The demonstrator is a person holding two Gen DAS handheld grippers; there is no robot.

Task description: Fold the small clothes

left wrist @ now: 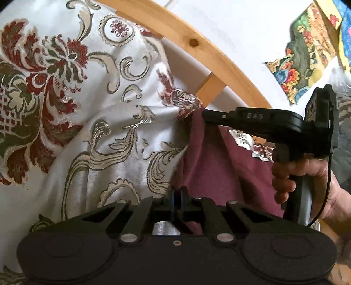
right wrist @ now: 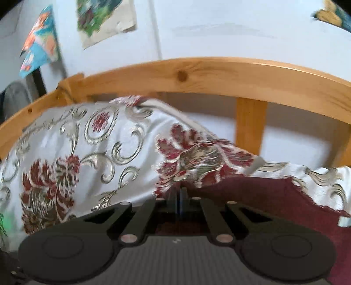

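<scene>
Maroon garment [left wrist: 210, 162] hangs pinched between left tongs [left wrist: 177, 193] and right tongs [left wrist: 205, 116], both clenched; keep corners level above the bedspread [left wrist: 92, 114].

place: i read this as a home bedroom
ahead of my gripper: pine bed frame [right wrist: 219, 72], floral bedspread [right wrist: 87, 149]
above: wall pictures [right wrist: 105, 19]

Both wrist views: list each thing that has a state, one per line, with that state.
Left tool: shut on the maroon garment.
Right tool: shut on the maroon garment's upper edge.
Maroon garment: lifted off the bed, hanging between both tools.
Floral bedspread: rumpled, bunched near the bed frame.
Wooden bed frame: fixed, behind the bedspread.
Hand: gripping the right tool's handle.
</scene>
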